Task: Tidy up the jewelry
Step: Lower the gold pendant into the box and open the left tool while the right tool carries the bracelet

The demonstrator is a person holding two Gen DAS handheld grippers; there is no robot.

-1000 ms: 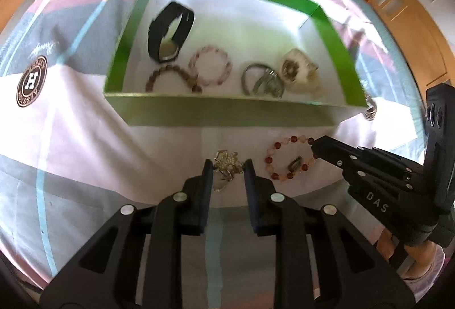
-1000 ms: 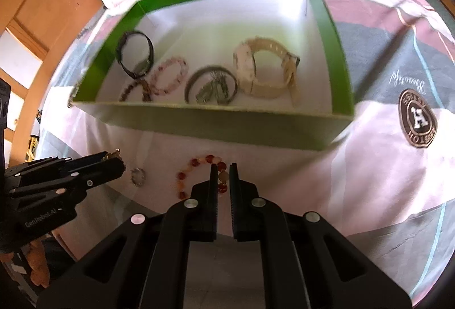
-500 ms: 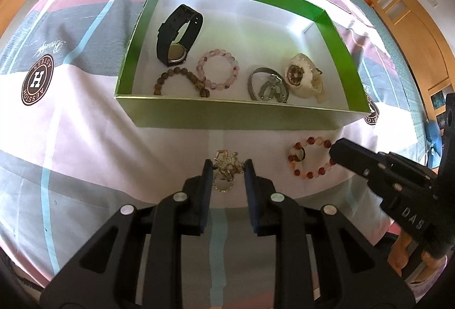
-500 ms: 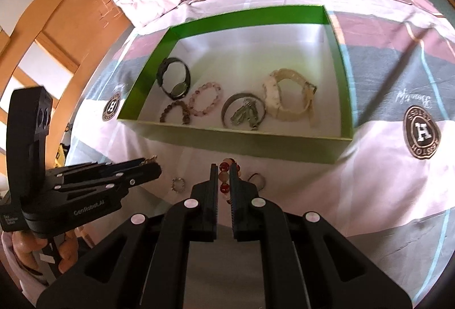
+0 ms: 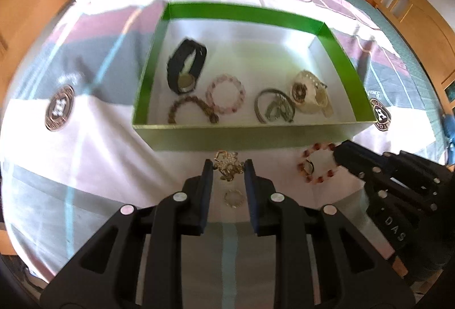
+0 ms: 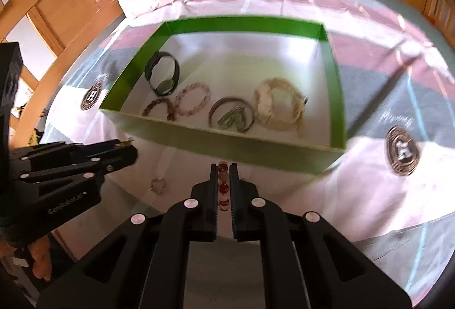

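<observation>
— Holding both pieces just short of the green box [image 5: 148,87], I'd say. The left tool [image 5: 226,166] is narrow, its pads pinching a gold chain piece [image 5: 227,164]; the right tool [image 6: 223,181] is nearly shut on the red bead bracelet [image 6: 223,186], gripped edge-on across a few beads.

— How would they handle?

— Both light, I'd judge. The chain is limp and could slide or snag — best taken at the bunched middle. The beads are hard and round on a cord, so they may roll between the pads; clamp across the strand.

— And the hands?

— Both tools slope steeply down over the bed [image 6: 369,195], side by side, near the box's front wall. A small ring [image 5: 233,198] lies on the bed beneath the left tool.
</observation>
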